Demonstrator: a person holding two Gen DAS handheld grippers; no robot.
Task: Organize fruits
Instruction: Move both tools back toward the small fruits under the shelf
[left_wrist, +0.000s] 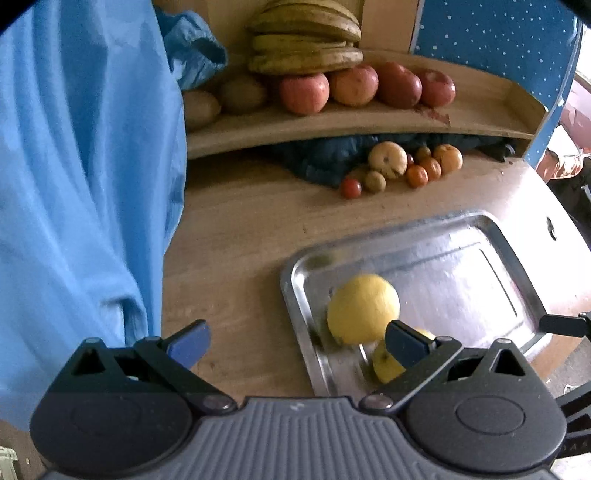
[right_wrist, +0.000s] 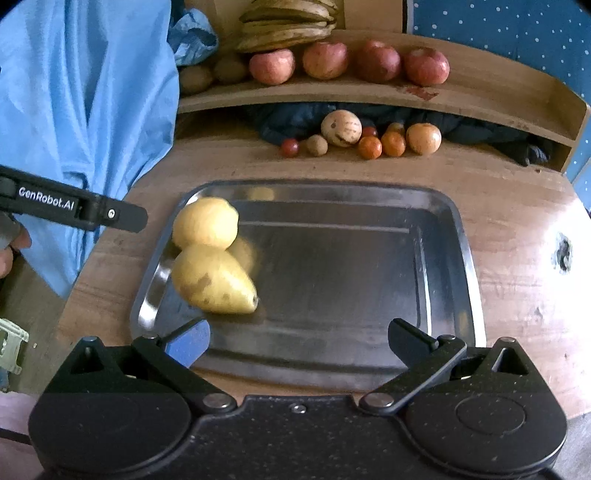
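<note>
Blue fabric (right_wrist: 92, 110) is seen hanging at the left of a wooden worktop (right_wrist: 517, 229), on which a steel tray (right_wrist: 369, 258) is laid as the central landmark. Behind the tray, a raised wooden shelf (right_wrist: 480, 92) is loaded with a stack of bananas (right_wrist: 288, 26), four red apples (right_wrist: 325, 59) set in a row, and two brown kiwis (right_wrist: 229, 70) at the row's left end. Dark cloth (right_wrist: 295, 118) is bunched under the shelf, and in front of it, between shelf and tray, a cluster of small fruits (right_wrist: 369, 138) is gathered on the worktop: a pale round fruit, oranges and tomatoes among them.

Inside the tray, two yellow fruits are kept at its left end, touching each other: a round yellow fruit (right_wrist: 205, 222) toward the shelf side and a pear (right_wrist: 214, 280) lying on its side nearer the cameras. The rest of the tray is left bare.

Both grippers are held at the tray's near edge. The right gripper (right_wrist: 299, 339) is poised over the tray's near rim, its jaws released and spread wide with nothing between them. The left gripper (left_wrist: 295, 343) is positioned at the tray's left edge, its jaws likewise spread and empty, one finger (left_wrist: 404, 345) being seen in front of the pear.
</note>
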